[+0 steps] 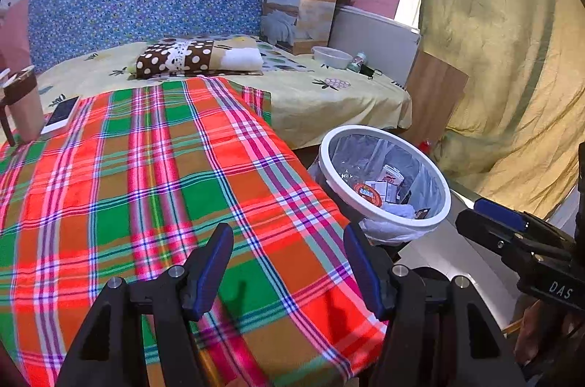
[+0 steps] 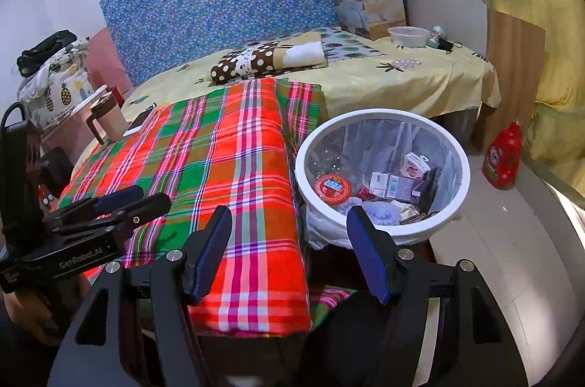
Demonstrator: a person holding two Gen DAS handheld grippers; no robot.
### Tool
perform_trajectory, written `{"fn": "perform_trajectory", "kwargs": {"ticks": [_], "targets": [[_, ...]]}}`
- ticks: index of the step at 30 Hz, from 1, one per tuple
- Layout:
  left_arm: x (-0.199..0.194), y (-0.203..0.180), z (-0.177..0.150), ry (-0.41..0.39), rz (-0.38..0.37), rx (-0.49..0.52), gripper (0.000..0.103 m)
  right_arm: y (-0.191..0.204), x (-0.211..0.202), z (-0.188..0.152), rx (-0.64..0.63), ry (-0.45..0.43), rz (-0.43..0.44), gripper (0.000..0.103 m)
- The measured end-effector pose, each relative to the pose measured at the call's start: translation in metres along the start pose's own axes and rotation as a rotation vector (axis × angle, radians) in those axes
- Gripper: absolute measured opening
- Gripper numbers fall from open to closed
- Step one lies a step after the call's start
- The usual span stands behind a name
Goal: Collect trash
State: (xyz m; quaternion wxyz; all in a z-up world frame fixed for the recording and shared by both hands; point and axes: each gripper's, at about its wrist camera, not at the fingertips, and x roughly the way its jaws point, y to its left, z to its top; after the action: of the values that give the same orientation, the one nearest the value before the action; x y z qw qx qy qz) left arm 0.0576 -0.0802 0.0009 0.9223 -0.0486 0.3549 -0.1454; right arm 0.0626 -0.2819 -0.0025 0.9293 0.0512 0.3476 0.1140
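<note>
From my seat I see a soft plaid cloth (image 1: 164,175), red, green and orange with thin pink and blue lines, draped smooth over the table and folding down at its near edge. Just beside the table's right edge stands the round trash bin (image 2: 461,164), a smooth white plastic hoop rim with a thin translucent liner bag crinkled inside. The trash sits in it: a flat round red lid (image 2: 332,189), small white cartons (image 2: 387,184) and crumpled pale paper at the bottom. On the tiled floor to the bin's right stands a glossy red jug (image 2: 502,158). At the far left corner of the cloth rest a beige tumbler (image 1: 25,111) with a brown lid and handle, and a flat white phone (image 1: 61,114) touching the cloth's edge. Behind is a bed under a yellow printed sheet (image 1: 329,94), with a brown polka-dot pillow (image 1: 175,58).

My left gripper (image 1: 289,272) tilts downward over the near part of the cloth, its blue-padded jaws spread wide with nothing between them. My right gripper (image 2: 290,251) tilts down likewise, straddling the gap between cloth edge and bin rim, jaws apart and empty.
</note>
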Motion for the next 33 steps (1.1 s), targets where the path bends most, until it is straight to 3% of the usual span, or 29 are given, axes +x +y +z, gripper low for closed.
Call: {"fn": "perform_trajectory", "kwargs": {"ticks": [33], "targets": [[-0.013,-0.002,-0.009,0.015,-0.009,-0.016,0.062,0.010,-0.002,-0.007,-0.005,0.009,0.005,0.067]]}}
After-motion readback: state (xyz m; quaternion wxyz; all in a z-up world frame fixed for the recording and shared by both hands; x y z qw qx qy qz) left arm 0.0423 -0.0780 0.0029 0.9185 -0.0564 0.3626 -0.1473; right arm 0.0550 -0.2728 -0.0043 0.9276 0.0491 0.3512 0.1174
